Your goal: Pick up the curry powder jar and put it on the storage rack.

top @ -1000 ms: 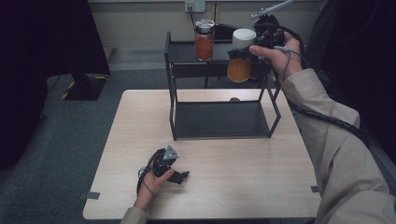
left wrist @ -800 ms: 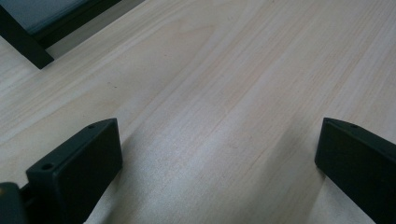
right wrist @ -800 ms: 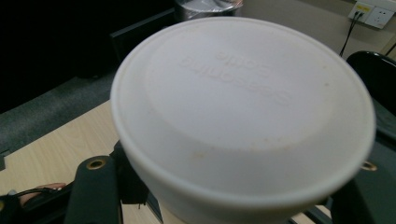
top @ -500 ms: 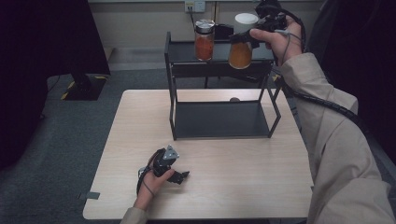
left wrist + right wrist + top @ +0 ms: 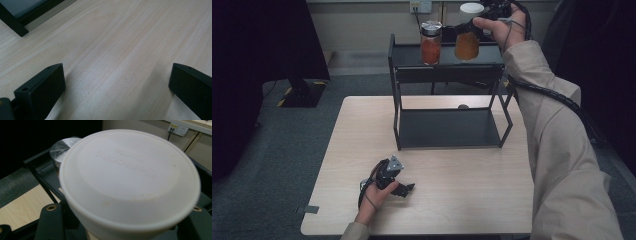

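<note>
My right gripper (image 5: 473,25) is shut on a jar of orange stuff (image 5: 467,44) with a white lid (image 5: 471,7), held over the top shelf of a black metal rack (image 5: 412,55). The white lid (image 5: 130,180) sits close before the camera in the right gripper view, between the two black jaws. A second jar (image 5: 431,44) with reddish contents and a silver lid (image 5: 61,148) stands on that top shelf, just left of the held one. On the wooden table (image 5: 462,200) near its front left, my left gripper (image 5: 404,189) rests open, with nothing between its fingers (image 5: 42,87).
The rack stands at the table's far side, with a dark lower shelf (image 5: 447,127) under the top one. A wall socket (image 5: 421,6) sits behind the rack. Grey carpet (image 5: 287,145) surrounds the table, and a black stand base (image 5: 302,92) is at the left.
The right hand has carried the white-lidded jar up and away, from beside the rack's right end to over the top shelf, next to the other jar. The left hand has stayed put.
</note>
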A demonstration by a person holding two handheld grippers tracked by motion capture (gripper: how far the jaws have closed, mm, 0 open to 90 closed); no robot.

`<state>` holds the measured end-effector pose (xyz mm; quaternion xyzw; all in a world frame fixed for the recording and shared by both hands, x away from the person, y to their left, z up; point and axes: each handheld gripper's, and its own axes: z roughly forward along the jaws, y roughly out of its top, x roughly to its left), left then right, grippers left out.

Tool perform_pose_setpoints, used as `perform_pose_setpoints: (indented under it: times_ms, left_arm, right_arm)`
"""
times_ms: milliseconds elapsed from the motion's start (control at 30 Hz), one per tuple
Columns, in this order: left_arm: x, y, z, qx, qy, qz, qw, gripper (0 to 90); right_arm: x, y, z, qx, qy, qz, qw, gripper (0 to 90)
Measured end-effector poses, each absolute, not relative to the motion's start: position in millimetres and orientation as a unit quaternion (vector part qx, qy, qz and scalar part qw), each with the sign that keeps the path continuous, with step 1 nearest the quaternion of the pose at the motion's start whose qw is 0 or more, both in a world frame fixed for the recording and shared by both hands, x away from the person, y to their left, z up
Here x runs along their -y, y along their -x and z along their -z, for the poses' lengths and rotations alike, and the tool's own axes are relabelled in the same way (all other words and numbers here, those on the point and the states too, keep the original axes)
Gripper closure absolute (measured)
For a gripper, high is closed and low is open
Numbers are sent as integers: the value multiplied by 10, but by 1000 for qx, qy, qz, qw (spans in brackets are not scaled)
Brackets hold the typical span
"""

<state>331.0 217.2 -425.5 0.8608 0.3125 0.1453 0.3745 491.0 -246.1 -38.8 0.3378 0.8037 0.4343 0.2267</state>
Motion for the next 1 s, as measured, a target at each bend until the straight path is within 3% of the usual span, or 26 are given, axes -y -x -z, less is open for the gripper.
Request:
perform_pose_setpoints:
  times_ms: [367,1000]
  left_arm:
    - [-2172,-3310,4255,-313,-861,-145,375,0]
    - [-2172,-3309,4255,-313,-861,-145,374,0]
  right_arm:
    - [2353,-5162,480,-798,-352,-434,226,353]
    - [2322,-5263,602,-793,-363,-437,219,353]
